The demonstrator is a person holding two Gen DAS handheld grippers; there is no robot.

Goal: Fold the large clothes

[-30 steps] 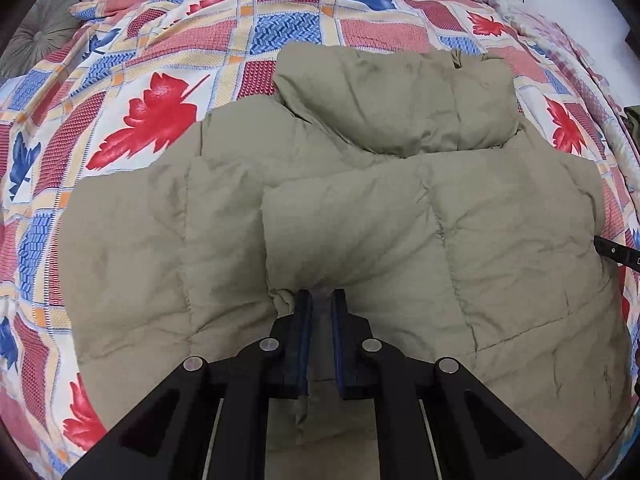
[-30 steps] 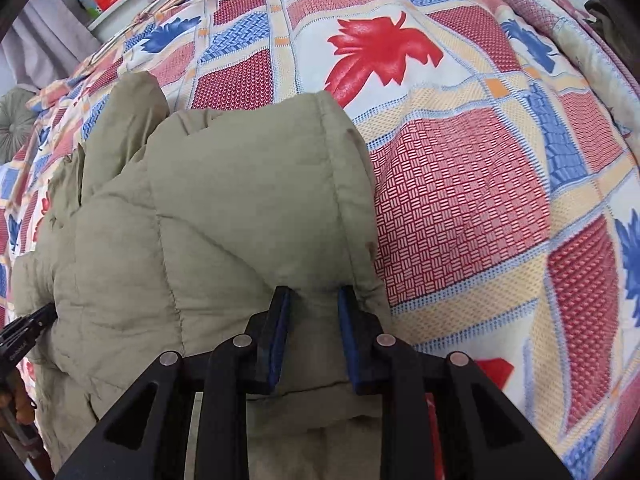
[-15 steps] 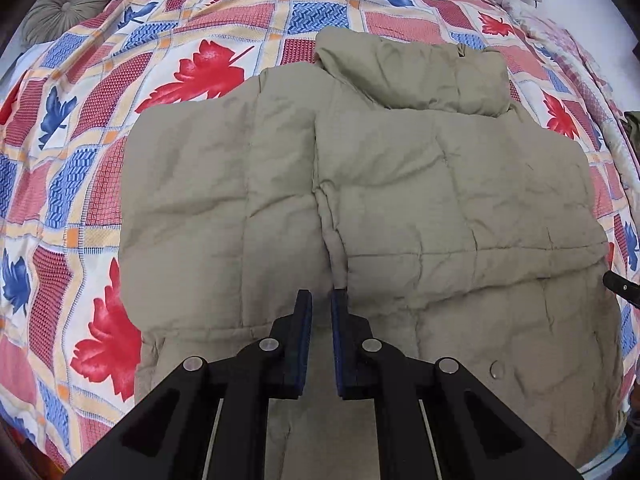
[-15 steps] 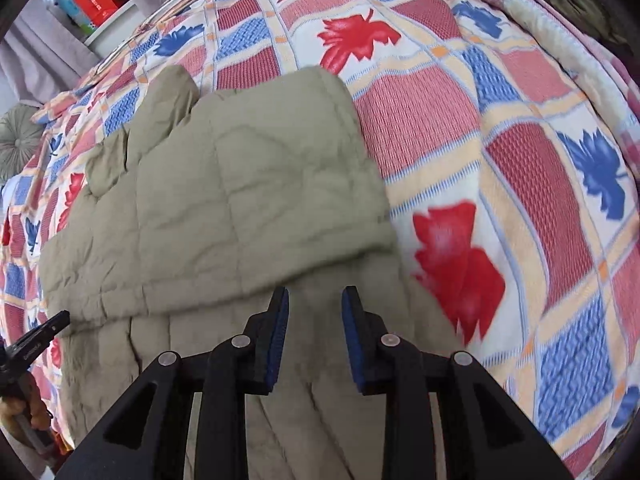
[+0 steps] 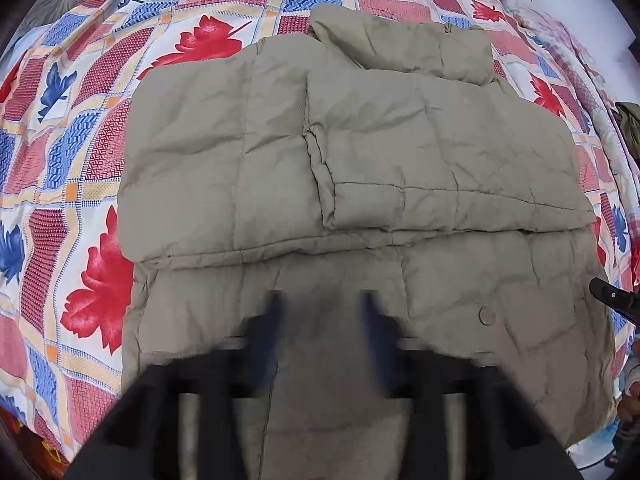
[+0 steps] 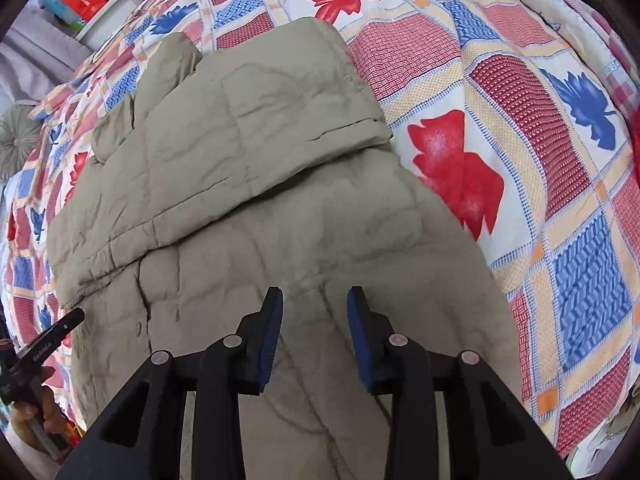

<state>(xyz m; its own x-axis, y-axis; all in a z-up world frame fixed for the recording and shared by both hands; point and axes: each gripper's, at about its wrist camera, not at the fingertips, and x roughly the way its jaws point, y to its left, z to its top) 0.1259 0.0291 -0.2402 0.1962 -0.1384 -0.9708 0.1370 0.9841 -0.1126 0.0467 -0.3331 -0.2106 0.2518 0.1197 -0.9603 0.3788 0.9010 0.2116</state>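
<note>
- Since a second ago, both tongs have let go of the jacket (image 5: 360, 152) and drawn back from it; its sleeves now lie folded across its chest.
- Left tongs (image 5: 320, 320) are blurred, springing apart, with nothing between them.
- Right tongs (image 6: 314, 320) are opening too, empty, above the jacket's lower half.
- Padded and olive, the jacket lies flat on the bed, on a quilt (image 5: 80, 160) patterned with red and blue leaves.
- A hand (image 6: 44, 400) grips the left tool at the edge.
</note>
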